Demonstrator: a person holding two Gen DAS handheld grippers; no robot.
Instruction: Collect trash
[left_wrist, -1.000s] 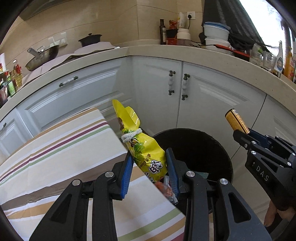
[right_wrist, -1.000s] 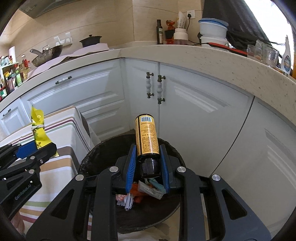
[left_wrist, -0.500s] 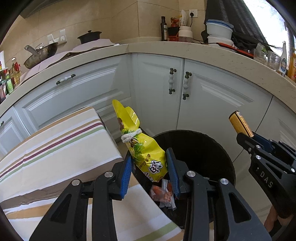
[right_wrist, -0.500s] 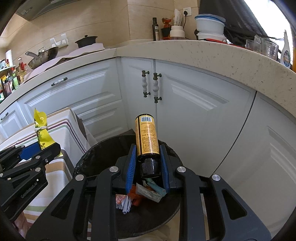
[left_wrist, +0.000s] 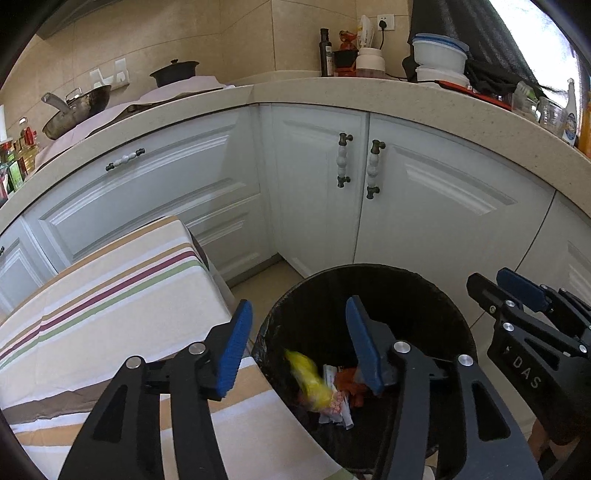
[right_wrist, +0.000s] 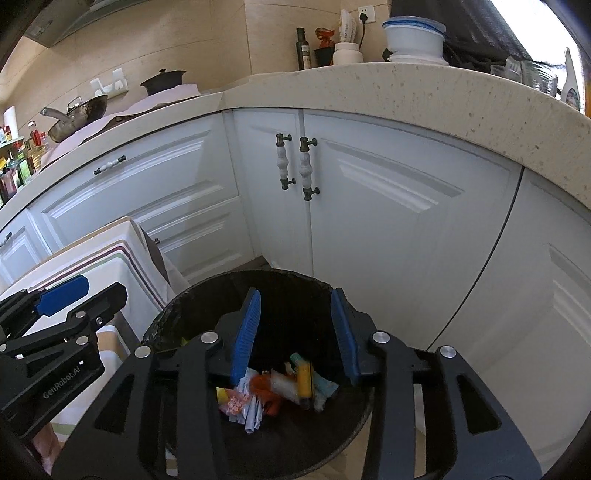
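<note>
Hovering over the black bin (left_wrist: 436, 295), the left gripper (left_wrist: 299, 345) and the right gripper (right_wrist: 295, 332) have just been opening their fingers, which stand apart with nothing between them. Inside the bin, the yellow snack bag (left_wrist: 308, 382) and the bottle (right_wrist: 304, 382) are blurred above the wrappers (right_wrist: 255, 400). I judge the bag light, soft and slippery, best pinched at its tied neck; the bottle stiff, best gripped across its body

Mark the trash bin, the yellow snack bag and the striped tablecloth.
trash bin (right_wrist: 177, 302): right wrist view, on its left rim.
yellow snack bag (left_wrist: 310, 382): left wrist view, mid-bag, blurred, inside the bin.
striped tablecloth (left_wrist: 110, 314): left wrist view, bare top surface.
</note>
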